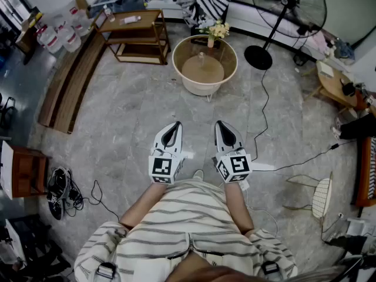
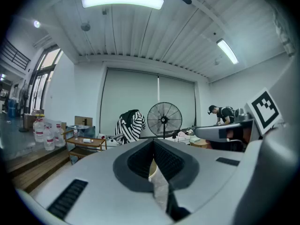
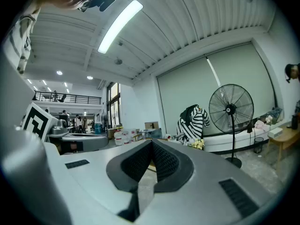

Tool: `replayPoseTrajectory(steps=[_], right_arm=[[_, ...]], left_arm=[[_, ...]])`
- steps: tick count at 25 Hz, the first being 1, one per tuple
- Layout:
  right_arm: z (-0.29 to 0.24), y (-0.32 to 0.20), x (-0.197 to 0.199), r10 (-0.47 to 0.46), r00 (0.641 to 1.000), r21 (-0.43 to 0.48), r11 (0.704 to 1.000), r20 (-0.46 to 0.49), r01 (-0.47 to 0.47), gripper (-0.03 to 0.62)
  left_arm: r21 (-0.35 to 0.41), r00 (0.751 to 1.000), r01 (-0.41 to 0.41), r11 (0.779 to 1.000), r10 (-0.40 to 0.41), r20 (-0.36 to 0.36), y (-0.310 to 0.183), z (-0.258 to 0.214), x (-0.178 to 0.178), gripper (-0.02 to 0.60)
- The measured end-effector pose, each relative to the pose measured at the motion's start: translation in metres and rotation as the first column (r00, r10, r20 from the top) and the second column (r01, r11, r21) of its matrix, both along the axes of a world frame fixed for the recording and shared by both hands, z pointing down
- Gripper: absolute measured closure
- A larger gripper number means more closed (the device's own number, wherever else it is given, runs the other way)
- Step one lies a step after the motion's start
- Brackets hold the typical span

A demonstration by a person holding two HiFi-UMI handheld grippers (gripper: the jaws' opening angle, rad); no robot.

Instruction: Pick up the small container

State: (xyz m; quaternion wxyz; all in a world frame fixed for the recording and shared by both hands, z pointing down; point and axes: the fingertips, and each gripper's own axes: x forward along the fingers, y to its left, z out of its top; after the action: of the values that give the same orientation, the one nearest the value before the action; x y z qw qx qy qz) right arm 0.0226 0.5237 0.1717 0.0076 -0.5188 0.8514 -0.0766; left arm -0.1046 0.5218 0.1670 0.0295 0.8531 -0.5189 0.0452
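Left of the round cream glass-topped table [image 1: 175,56] stands a two-tier wooden side table [image 1: 148,17]; right, a black pedestal fan [image 1: 288,4].

The small container [image 1: 202,56] stands upright, mid-top on the round table [image 1: 175,64].

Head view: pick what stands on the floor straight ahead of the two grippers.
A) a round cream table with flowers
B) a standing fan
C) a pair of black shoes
A: the round cream table, with flowers at its far edge, lies straight ahead of the left gripper and right gripper; the fan stands off to the upper right.
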Motion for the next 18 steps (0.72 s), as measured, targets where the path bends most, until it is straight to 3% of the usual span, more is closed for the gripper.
replayPoseTrajectory(steps=[8, 12, 18], right_arm=[[0.015, -0.013, 0.040, -0.017, 1.000, -0.019, 1.000, 0.013, 0.017, 0.600], [0.016, -0.023, 0.038, -0.038, 0.997, -0.020, 0.999, 0.066, 0.039, 0.600], [0.030, -0.052, 0.041, -0.045, 0.998, -0.036, 0.998, 0.045, 0.046, 0.599]], left_arm=[[-0.015, 1.000, 0.003, 1.000, -0.003, 0.031, 0.000, 0.019, 0.049, 0.583], [-0.026, 0.999, 0.013, 1.000, -0.012, 0.040, -0.004, 0.024, 0.047, 0.583], [-0.055, 1.000, 0.028, 0.998, -0.027, 0.014, -0.041, 0.042, 0.046, 0.583]])
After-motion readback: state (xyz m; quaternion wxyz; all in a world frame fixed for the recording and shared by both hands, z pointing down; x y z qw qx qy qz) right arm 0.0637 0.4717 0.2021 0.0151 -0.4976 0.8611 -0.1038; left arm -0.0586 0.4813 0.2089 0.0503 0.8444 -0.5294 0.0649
